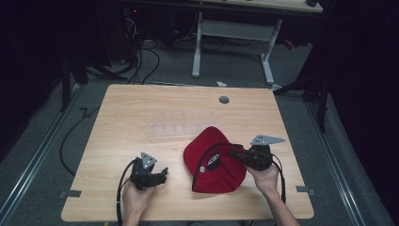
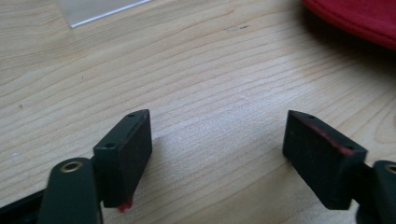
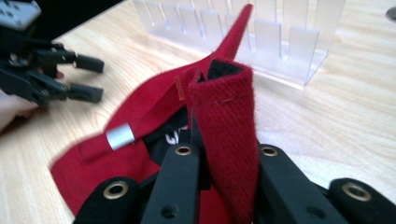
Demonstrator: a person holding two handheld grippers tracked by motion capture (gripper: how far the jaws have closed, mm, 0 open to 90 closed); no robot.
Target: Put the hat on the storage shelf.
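Note:
A red cap (image 1: pixel 209 141) lies on the wooden table (image 1: pixel 155 103), right of centre, with its dark inside and a strap showing. My right gripper (image 1: pixel 234 153) comes in from the cap's right side and is shut on a raised fold of its red fabric (image 3: pixel 229 107), pinched between the two jaws of the right gripper (image 3: pixel 226 151). A silver buckle (image 3: pixel 120 136) sits on the cap's strap. My left gripper (image 1: pixel 163 173) rests low over the table, left of the cap, open with bare wood between the jaws of the left gripper (image 2: pixel 217 121). The cap's edge (image 2: pixel 359 16) lies beyond it.
A clear plastic slotted rack (image 3: pixel 280 42) stands on the table just behind the cap, faint in the high view (image 1: pixel 171 128). A grey grommet (image 1: pixel 224 100) is set near the table's far edge. Beyond the table are cables and another desk's legs.

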